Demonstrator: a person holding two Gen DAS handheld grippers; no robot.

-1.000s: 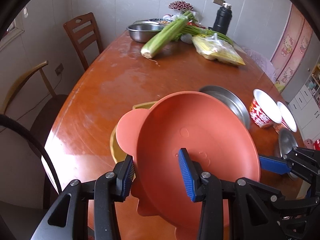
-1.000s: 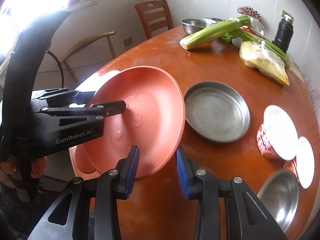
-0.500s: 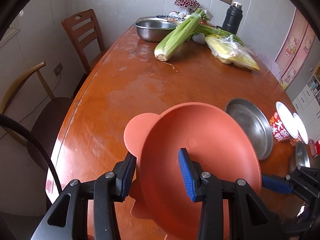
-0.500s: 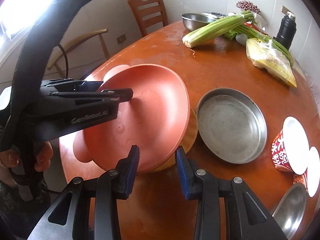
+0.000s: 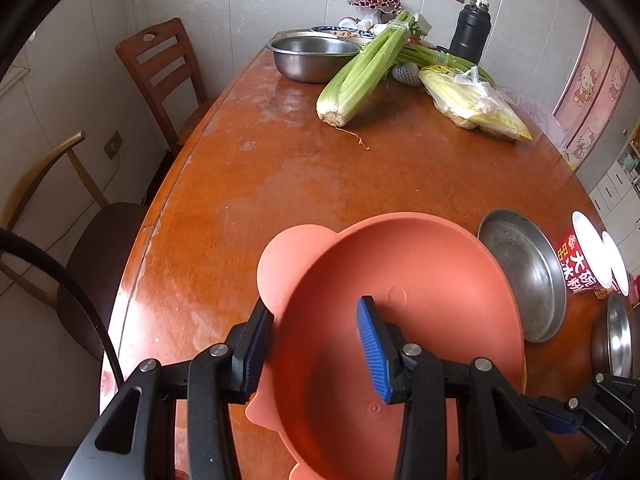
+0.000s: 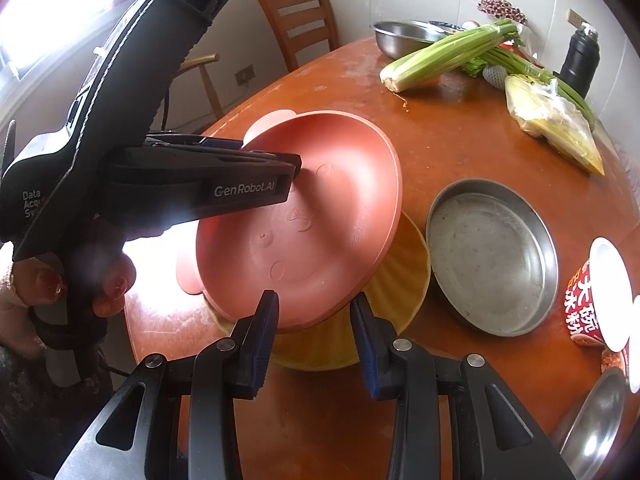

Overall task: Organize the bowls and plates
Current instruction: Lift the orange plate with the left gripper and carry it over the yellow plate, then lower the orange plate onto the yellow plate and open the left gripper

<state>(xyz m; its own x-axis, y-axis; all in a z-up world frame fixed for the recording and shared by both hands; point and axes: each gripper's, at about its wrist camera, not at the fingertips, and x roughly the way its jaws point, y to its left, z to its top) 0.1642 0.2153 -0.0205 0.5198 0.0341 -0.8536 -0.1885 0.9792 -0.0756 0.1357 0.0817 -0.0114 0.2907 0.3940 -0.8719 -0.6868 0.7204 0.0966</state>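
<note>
Your left tool (image 5: 316, 336) half-open, straddling pink plate (image 6: 304, 220) rim; right tool (image 6: 316, 328) half-open, empty. Plate lower than before, tilted onto yellow plate (image 6: 396, 296).

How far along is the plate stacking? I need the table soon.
Done: nothing fully stacked yet. In hand: the left tongs straddle the rim of the orange plate, tilted over the yellow dish. Left: the steel pan, red-and-white bowls and small steel bowl sit apart; the right tongs are open.
</note>
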